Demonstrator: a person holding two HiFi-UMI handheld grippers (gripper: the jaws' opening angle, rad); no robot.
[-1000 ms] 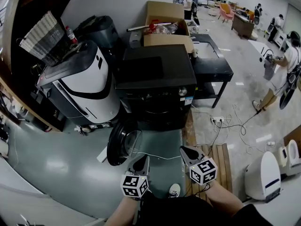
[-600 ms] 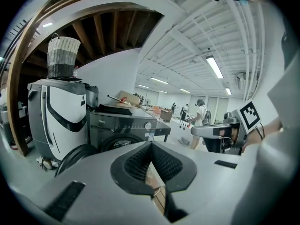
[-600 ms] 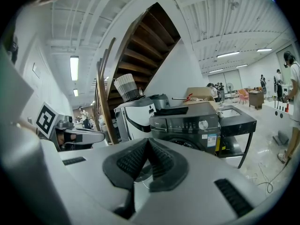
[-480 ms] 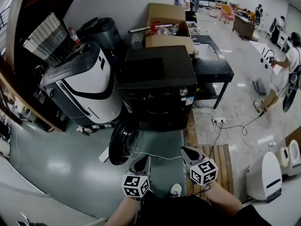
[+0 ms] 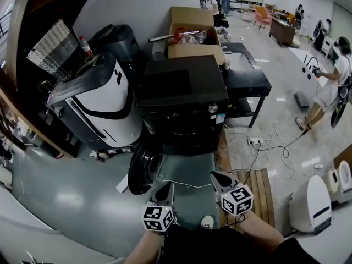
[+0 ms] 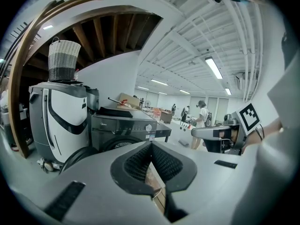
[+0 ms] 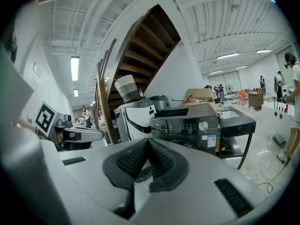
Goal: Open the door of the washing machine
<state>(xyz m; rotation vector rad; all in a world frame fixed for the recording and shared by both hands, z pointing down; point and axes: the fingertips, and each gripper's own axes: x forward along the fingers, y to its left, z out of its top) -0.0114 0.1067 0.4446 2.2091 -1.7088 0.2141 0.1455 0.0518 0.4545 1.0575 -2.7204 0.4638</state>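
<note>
The black front-loading washing machine (image 5: 181, 100) stands in the middle of the head view, its round door (image 5: 144, 166) swung open to the left. It shows too in the left gripper view as the washing machine (image 6: 123, 128) and in the right gripper view as the washing machine (image 7: 187, 125). My left gripper (image 5: 166, 188) and right gripper (image 5: 217, 177) are held low in front of the machine, apart from the door. Both are shut with nothing between the jaws. The drum opening is dark.
A white and black appliance (image 5: 96, 100) stands left of the washer, with a woven basket (image 5: 52, 45) on top. A black table (image 5: 247, 78) and an open cardboard box (image 5: 195, 32) are behind and to the right. Cables and a power strip (image 5: 256, 142) lie on the floor. People stand far back.
The view has shifted slightly; the grippers and the open door keep the same places.
</note>
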